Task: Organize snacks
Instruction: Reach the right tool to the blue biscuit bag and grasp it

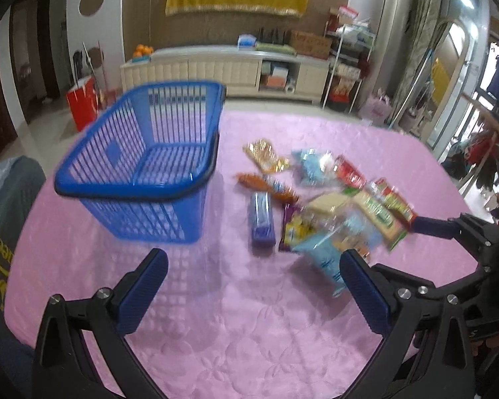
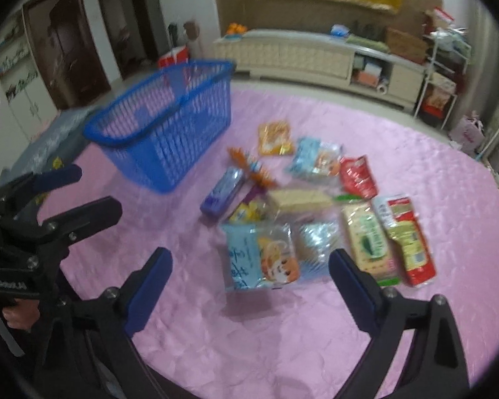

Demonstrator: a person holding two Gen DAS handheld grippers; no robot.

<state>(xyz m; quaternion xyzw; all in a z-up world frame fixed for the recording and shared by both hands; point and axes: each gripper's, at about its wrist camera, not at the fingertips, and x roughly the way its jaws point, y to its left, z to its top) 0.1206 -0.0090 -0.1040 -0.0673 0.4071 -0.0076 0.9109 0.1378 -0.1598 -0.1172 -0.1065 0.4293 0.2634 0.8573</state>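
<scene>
1. Pink quilted cloth covers the table on which everything lies.
2. Left gripper hovers over bare cloth with its blue-padded fingers spread wide and nothing between them.
3. Ahead of it and slightly to its left stands the blue plastic basket, upright, with nothing visible inside.
4. Ahead and to its right lies the spread of snack packets; the blue wrapped bar is the one closest to the basket.
5. Right gripper also has its fingers wide apart and grips nothing.
6. Just ahead of it, between the lines of its two fingers, sits a light blue cartoon-printed packet, which looks lifted slightly off the cloth, judging by a shadow under it; blur makes this uncertain.
7. Beside its right finger lie a green-labelled cracker pack and a red and yellow pack, side by side.
8. Farther ahead are a wafer pack, a red pouch, an orange packet and a second light blue packet.
9. Both views are blurred, so printed labels cannot be read.
</scene>
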